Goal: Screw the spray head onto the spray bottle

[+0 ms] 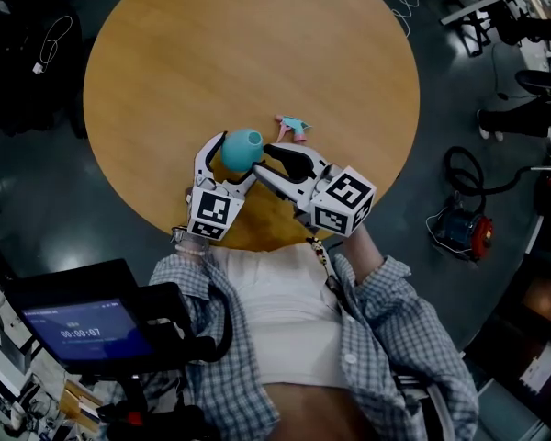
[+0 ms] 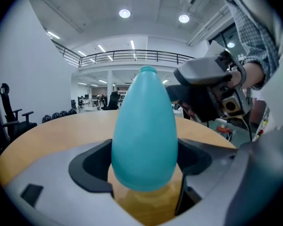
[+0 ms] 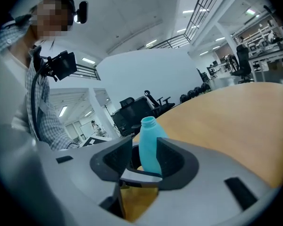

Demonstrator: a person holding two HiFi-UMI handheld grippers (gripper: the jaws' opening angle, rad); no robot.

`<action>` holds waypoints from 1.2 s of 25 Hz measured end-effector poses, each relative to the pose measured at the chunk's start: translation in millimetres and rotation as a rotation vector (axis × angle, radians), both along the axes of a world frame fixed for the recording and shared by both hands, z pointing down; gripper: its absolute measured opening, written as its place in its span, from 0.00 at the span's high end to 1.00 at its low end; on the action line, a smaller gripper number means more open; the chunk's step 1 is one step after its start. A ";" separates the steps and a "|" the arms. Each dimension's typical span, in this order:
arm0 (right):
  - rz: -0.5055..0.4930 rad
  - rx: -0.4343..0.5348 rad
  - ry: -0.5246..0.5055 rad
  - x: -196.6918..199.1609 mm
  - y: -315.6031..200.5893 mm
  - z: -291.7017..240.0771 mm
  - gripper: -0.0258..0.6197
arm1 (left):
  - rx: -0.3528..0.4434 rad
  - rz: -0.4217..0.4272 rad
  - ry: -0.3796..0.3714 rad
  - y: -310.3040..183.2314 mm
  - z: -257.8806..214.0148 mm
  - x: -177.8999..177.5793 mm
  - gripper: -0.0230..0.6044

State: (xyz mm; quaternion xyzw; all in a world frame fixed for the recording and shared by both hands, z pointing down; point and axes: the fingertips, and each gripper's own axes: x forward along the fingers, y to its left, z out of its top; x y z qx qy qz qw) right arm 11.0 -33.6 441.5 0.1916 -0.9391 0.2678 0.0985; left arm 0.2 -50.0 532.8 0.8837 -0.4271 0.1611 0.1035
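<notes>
The bottle (image 1: 241, 150) is judged light, thin-walled plastic, smooth and liable to slip or dent, so it should be gripped firmly but not crushed, at the widest part of its body and with the neck left free. It is teal and egg-shaped, tapering to an open threaded neck. It is held upright over the counter (image 1: 211, 44), clamped at its belly by the left tongs (image 1: 231, 159). The right tongs (image 1: 264, 161) stand apart around the bottle, with a gap visible on one side. The spray head (image 1: 294, 127), pink and teal, lies just beyond the bottle and is not touched.
</notes>
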 end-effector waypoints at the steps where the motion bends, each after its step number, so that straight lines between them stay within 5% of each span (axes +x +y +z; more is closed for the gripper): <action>1: -0.008 0.010 0.008 0.0 1.1 -0.2 0.72 | 0.005 -0.009 0.015 -1.6 -4.6 -0.4 0.31; 6: -0.016 0.027 0.031 6.7 5.9 1.3 0.72 | 0.021 -0.023 0.049 -5.1 -12.9 -0.2 0.31; 9: 0.081 0.012 0.065 32.9 -9.6 11.6 0.72 | 0.025 -0.023 0.043 -5.4 -14.3 -0.1 0.31; 13: 0.196 0.053 0.380 92.0 -52.9 56.1 0.72 | 0.033 -0.031 0.031 -5.0 -17.5 -5.7 0.31; 17: -0.057 0.180 0.685 102.4 -71.9 95.2 0.72 | 0.037 -0.048 0.023 -5.0 -18.4 -12.4 0.31; 20: -0.276 0.181 0.821 96.9 -74.4 122.3 0.72 | 0.040 -0.058 0.021 -4.0 -17.8 -15.0 0.31; 24: -0.447 0.122 0.892 91.6 -79.4 142.5 0.70 | 0.041 -0.069 0.020 -3.7 -19.4 -16.4 0.31; 30: -0.572 0.087 0.956 80.1 -79.2 159.2 0.64 | 0.038 -0.067 0.006 -1.2 -17.0 -17.9 0.31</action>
